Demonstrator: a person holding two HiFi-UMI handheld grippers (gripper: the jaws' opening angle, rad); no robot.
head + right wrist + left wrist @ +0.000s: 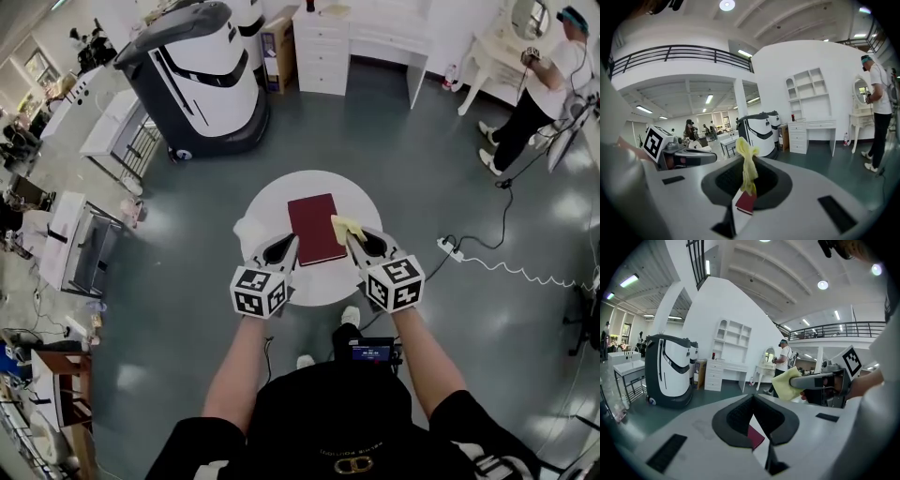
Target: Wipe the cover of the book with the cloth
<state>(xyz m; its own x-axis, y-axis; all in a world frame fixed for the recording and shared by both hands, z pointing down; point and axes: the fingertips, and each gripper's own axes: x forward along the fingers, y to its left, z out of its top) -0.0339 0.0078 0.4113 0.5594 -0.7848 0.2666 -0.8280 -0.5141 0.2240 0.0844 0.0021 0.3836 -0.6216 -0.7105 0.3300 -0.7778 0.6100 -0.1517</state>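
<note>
A dark red book (312, 228) lies flat on the small round white table (267, 202). My right gripper (353, 240) is shut on a yellow cloth (346, 228), which hangs over the book's right edge. In the right gripper view the cloth (747, 165) stands pinched between the jaws, with a corner of the book (746, 203) below. My left gripper (293, 243) is shut and holds nothing, its tips over the book's near left edge. In the left gripper view the book (754, 436) shows under the closed jaws, and the right gripper with the cloth (789, 383) is at the right.
A large white and black machine (202, 80) stands behind the table. White drawers and a desk (361, 37) line the back wall. A person (536, 89) stands at the far right. A power strip and cable (450, 247) lie on the floor to the right. Desks crowd the left side.
</note>
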